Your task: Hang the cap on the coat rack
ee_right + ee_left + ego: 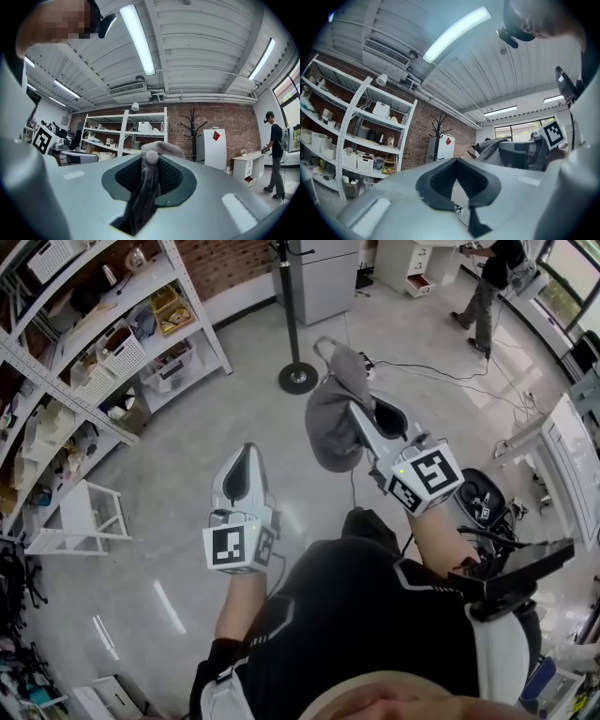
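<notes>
Carrying phase, cap in hand. My right gripper (367, 423) pinches the soft grey fabric cap (333, 427) near its crown button, and the cap droops below the jaws. My left gripper (247, 454) has its tips pressed together on nothing. The black metal coat rack with a round base (297, 377) stands ahead on the floor, well apart from both grippers. Its branching hooks show only in the two gripper views. To do this step well, I judge that I should hold the pinch firm and lift the cap above a hook. I would then lower the crown or the rear strap loop over that hook, and open only once the fabric bears on it. The free gripper could spread the cap's opening if it sags shut. Containers: the white metal shelving (197, 310) at the left carries white perforated baskets (122, 351), a yellow open box (172, 308) and a clear plastic bin (169, 371). Their contents are too small to identify. A white drawer unit (419, 279) beyond has one drawer pulled out.
</notes>
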